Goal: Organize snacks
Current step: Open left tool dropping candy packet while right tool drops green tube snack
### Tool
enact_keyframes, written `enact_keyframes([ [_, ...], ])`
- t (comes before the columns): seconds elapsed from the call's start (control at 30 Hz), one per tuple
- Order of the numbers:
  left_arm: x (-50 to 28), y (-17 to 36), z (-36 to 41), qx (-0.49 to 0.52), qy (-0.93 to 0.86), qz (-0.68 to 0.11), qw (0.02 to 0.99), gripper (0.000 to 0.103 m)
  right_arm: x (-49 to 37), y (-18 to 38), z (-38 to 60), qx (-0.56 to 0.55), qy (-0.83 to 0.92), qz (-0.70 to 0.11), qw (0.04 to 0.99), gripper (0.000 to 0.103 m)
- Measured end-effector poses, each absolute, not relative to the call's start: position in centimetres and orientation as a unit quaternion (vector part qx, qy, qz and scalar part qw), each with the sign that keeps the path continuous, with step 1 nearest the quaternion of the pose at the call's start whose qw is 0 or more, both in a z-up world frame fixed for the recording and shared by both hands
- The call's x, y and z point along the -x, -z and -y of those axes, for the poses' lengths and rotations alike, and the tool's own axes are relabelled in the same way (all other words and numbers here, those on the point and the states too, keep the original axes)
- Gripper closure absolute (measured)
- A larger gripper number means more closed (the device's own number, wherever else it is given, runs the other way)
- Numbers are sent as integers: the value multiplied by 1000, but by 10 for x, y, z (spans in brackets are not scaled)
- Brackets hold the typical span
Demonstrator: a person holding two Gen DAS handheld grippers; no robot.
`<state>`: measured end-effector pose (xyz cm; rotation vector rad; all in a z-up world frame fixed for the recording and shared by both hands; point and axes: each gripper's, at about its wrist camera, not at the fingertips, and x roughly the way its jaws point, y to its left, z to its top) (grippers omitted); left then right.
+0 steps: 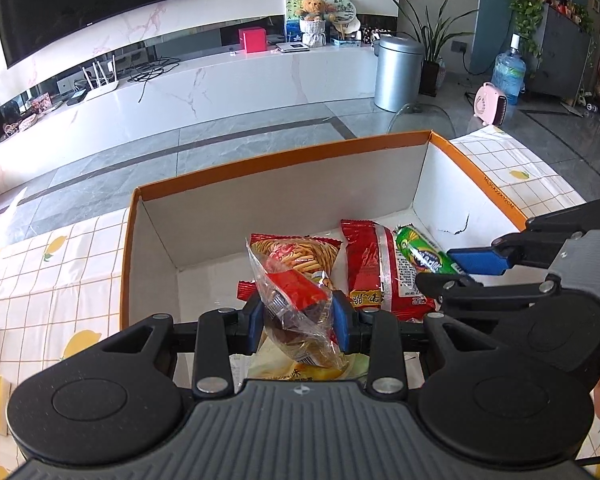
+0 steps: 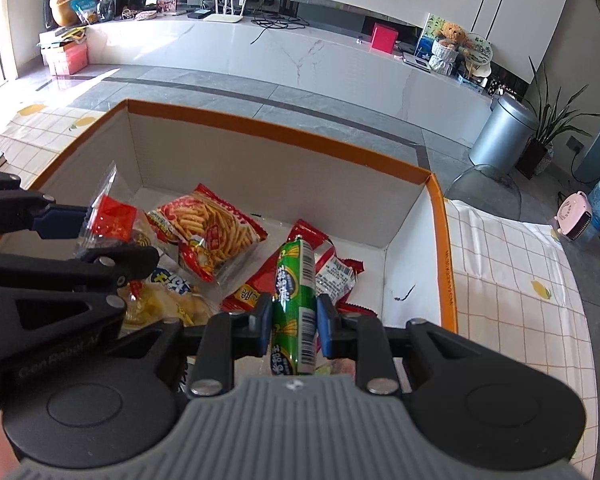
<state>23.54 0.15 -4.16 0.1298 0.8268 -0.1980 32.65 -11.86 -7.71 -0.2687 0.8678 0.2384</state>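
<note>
While both tools hang over the orange-rimmed box [image 2: 446,240] on the checked bench [image 2: 512,276], the left tool [image 1: 299,320] is squeezed on a clear snack bag w/ a red patch [image 1: 296,312], held above the box's near side. The right tool [image 2: 293,326] is squeezed on a green stick pack [image 2: 294,292], near the box's right wall. Down on the box floor lie a red fries bag [image 2: 212,232] & a red pack [image 1: 376,268], side by side, w/ a yellow chips bag [image 2: 172,300] by the near-left corner.
</note>
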Motion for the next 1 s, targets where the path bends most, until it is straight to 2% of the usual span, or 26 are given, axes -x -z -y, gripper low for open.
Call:
enact_keyframes([
  [0.33, -247, 46, 4, -91, 81, -401, 908, 61, -337, 98, 114, 141, -116, -446, 876, 83],
  [0.4, -248, 47, 4, -94, 80, -399, 909, 53, -338, 99, 115, 141, -118, -451, 873, 83],
  [0.63, -248, 44, 2, -105, 60, -401, 908, 35, -335, 92, 113, 155, -127, -443, 874, 83],
  [0.7, -247, 43, 1, -112, 50, -400, 908, 30, -332, 90, 112, 157, -128, -441, 875, 81],
  [0.77, -246, 41, 2, -127, 36, -401, 906, 30, -329, 86, 113, 157, -127, -438, 876, 70],
  [1.0, -239, 34, 5, -177, 3, -396, 901, 27, -317, 74, 116, 158, -125, -428, 881, 64],
])
